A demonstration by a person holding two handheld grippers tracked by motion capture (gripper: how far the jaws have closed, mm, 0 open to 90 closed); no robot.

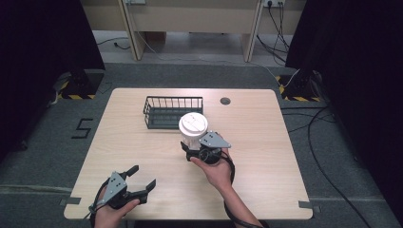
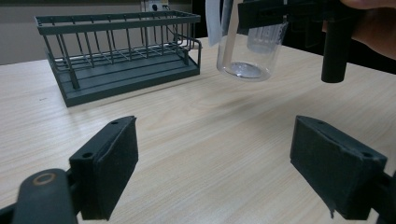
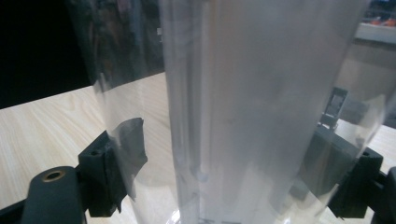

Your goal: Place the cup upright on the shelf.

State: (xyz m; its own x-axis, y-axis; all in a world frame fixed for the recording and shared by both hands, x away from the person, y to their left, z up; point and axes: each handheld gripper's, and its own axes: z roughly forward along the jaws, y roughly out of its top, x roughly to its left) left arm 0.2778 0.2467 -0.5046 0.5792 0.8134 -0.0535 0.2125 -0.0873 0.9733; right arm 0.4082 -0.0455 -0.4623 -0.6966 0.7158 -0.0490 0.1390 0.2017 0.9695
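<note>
- The right gripper (image 1: 191, 148) sits near the middle of the table (image 1: 266, 156), held by the person's right hand (image 1: 216, 171), and its jaws stand on either side of a clear plastic cup (image 1: 192, 130) with a white lid (image 1: 193, 123).
- In the right gripper view the cup (image 3: 243, 107) stands directly between the two black pads: one pad (image 3: 123, 154) presses on its left wall and the other shows through the clear plastic at the right, so the jaws are closed around the cup at mid-height.
- In the left gripper view the cup's clear base (image 2: 245, 63) hangs above the wood with a faint shadow under it, so it looks lifted off the table.
- The cup is upright, just in front of the near right corner of the dark wire basket (image 1: 172, 111), which stands on the far half of the table; from above its lid overlaps that corner, and whether the two touch cannot be told.
- The left gripper (image 1: 141, 183) lies at the near left of the table, in the person's left hand (image 1: 111, 211), well apart from the cup.
- Its fingers (image 2: 109, 163) are spread wide with bare tabletop between them; they hold nothing.
- From the left gripper view the basket (image 2: 121, 51) is far and left, the cup far and right.
</note>
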